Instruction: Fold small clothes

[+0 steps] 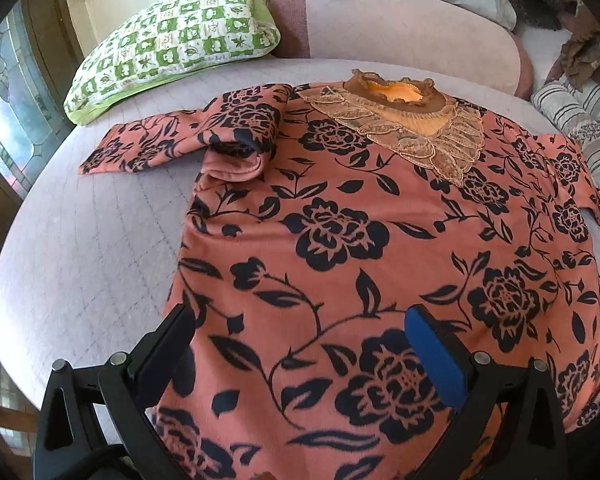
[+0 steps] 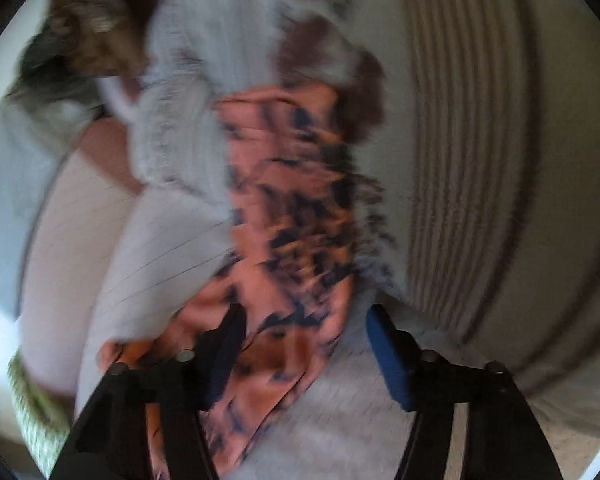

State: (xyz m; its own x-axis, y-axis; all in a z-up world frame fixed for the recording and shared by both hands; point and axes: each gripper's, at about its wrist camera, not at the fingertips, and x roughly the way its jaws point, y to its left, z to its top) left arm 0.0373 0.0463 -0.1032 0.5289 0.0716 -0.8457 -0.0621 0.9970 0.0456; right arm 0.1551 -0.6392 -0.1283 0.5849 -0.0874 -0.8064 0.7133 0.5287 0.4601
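Observation:
An orange top with a black flower print [image 1: 360, 240] lies spread flat on a pale quilted bed [image 1: 92, 240], its ruffled lace collar [image 1: 404, 120] at the far side. Its left sleeve [image 1: 172, 140] lies crumpled and folded out to the left. My left gripper [image 1: 300, 328] is open, hovering over the top's lower hem, holding nothing. The right wrist view is blurred by motion. There my right gripper [image 2: 304, 320] is open over the top's other sleeve [image 2: 292, 200], which runs away from me between the fingers.
A green and white checked pillow [image 1: 172, 40] lies at the back left. A pink bolster [image 1: 400, 28] runs along the back. Striped grey bedding [image 1: 580, 120] is piled on the right, also in the right wrist view [image 2: 480, 140]. A window is on the left.

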